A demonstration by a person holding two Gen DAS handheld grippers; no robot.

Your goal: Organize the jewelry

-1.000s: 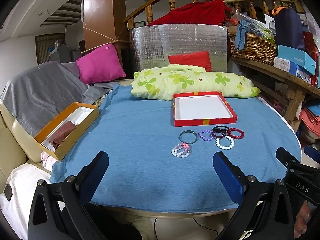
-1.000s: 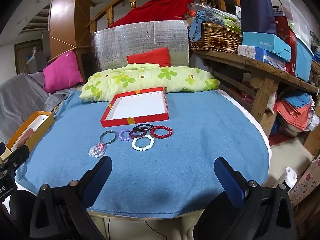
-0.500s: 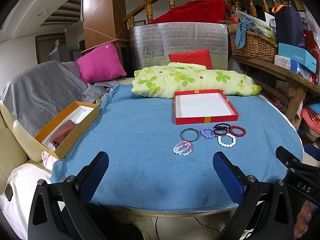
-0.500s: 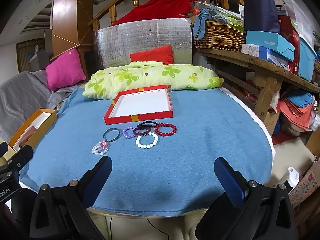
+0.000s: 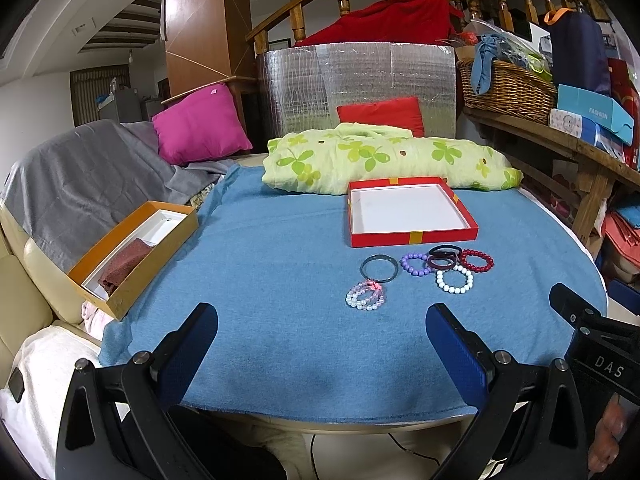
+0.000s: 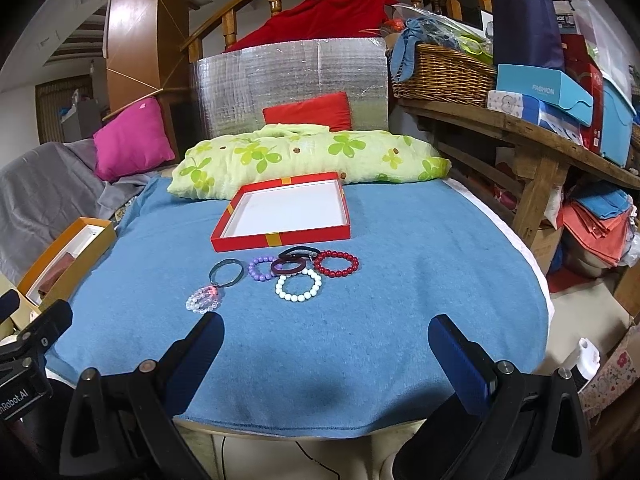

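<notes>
A shallow red box with a white floor stands empty on the blue cloth. In front of it lie several bracelets: a red bead one, a white bead one, a purple bead one, dark bangles, a thin dark bangle and a pale pink-white bead one. My left gripper and right gripper are both open and empty, low at the table's near edge, well short of the bracelets.
An orange box with a maroon cloth sits at the table's left edge. A green clover-print pillow lies behind the red box. A wooden shelf with boxes and a basket stands to the right.
Both grippers have moved slightly forward toward the bracelets, which sit a little larger in view. Both stay open; nothing on the table has moved.
</notes>
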